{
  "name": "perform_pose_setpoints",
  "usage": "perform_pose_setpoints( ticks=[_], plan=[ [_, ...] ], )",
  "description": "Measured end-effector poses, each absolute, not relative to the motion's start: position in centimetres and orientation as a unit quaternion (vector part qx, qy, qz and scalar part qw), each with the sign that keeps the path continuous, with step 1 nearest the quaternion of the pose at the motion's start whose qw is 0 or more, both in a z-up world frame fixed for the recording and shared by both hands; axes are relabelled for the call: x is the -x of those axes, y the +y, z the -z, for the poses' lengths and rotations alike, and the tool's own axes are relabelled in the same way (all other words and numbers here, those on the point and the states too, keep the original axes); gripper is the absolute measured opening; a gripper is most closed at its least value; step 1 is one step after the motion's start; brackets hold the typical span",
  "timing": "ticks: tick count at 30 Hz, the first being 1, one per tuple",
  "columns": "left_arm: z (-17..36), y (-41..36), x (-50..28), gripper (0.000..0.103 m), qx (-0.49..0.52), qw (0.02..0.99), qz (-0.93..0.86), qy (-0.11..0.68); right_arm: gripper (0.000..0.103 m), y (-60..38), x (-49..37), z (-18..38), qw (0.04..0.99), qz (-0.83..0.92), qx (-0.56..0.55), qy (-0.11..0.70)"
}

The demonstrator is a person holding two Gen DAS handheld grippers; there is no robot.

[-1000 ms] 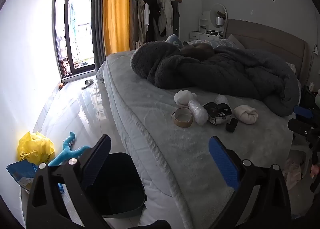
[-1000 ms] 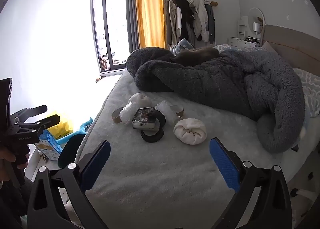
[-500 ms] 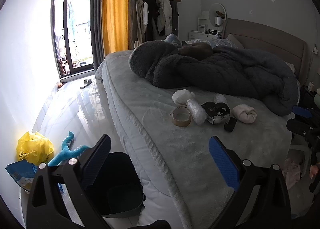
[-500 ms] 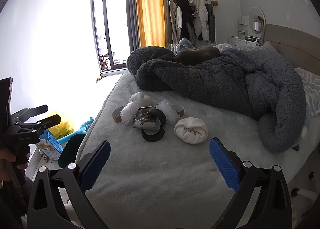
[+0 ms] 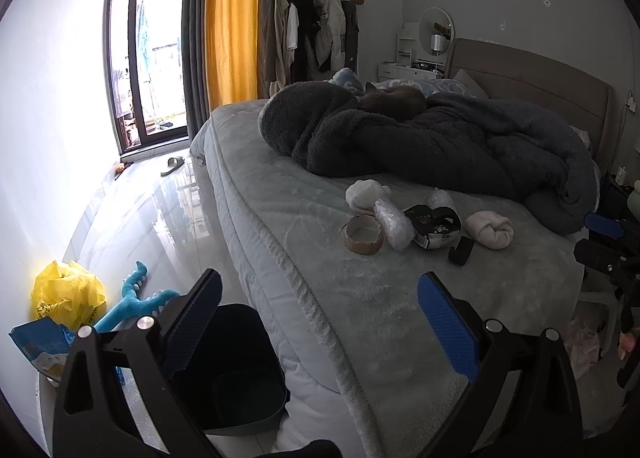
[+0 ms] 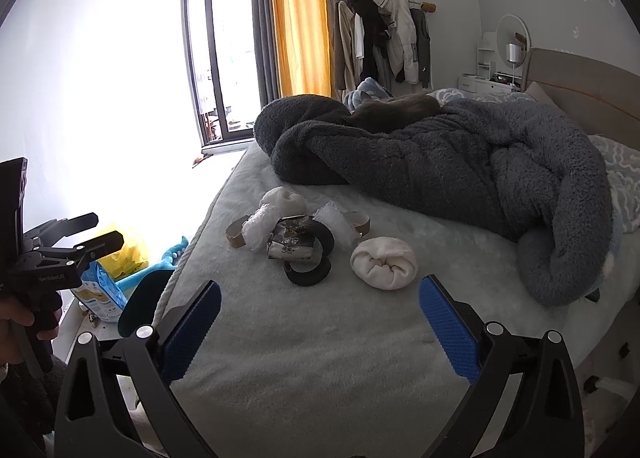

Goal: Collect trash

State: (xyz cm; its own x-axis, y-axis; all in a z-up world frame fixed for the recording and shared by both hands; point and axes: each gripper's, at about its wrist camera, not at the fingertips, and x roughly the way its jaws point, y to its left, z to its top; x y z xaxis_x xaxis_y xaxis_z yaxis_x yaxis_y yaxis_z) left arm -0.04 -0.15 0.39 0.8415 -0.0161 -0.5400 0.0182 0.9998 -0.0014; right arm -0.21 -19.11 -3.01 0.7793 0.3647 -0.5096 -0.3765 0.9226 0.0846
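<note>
A heap of trash lies on the grey bed (image 5: 360,298): a cardboard tape core (image 5: 362,234), crumpled bubble wrap (image 5: 394,223), a black-and-white wrapper (image 6: 291,245), a black tape ring (image 6: 308,272) and a white rolled wad (image 6: 383,263). A dark bin (image 5: 236,370) stands on the floor by the bed. My left gripper (image 5: 320,322) is open and empty over the bed edge and bin. My right gripper (image 6: 320,322) is open and empty above the bed, short of the heap.
A dark fleece blanket (image 6: 460,162) covers the far bed. A yellow bag (image 5: 66,294), a blue toy (image 5: 132,302) and a blue box (image 5: 40,346) lie on the floor by the wall. A slipper (image 5: 173,166) lies near the window door.
Both grippers have drifted slightly; the views shift a little toward the heap. Both stay open and empty.
</note>
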Motion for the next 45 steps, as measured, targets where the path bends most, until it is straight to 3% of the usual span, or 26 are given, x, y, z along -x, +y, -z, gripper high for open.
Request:
perform_pose_setpoints(
  ticks=[45],
  plan=[
    [-0.66,-0.39,-0.46,0.100,0.006,0.958,0.022,0.285,0.100,-19.74,-0.59,3.66,0.941,-0.184,0.014,0.285]
  ],
)
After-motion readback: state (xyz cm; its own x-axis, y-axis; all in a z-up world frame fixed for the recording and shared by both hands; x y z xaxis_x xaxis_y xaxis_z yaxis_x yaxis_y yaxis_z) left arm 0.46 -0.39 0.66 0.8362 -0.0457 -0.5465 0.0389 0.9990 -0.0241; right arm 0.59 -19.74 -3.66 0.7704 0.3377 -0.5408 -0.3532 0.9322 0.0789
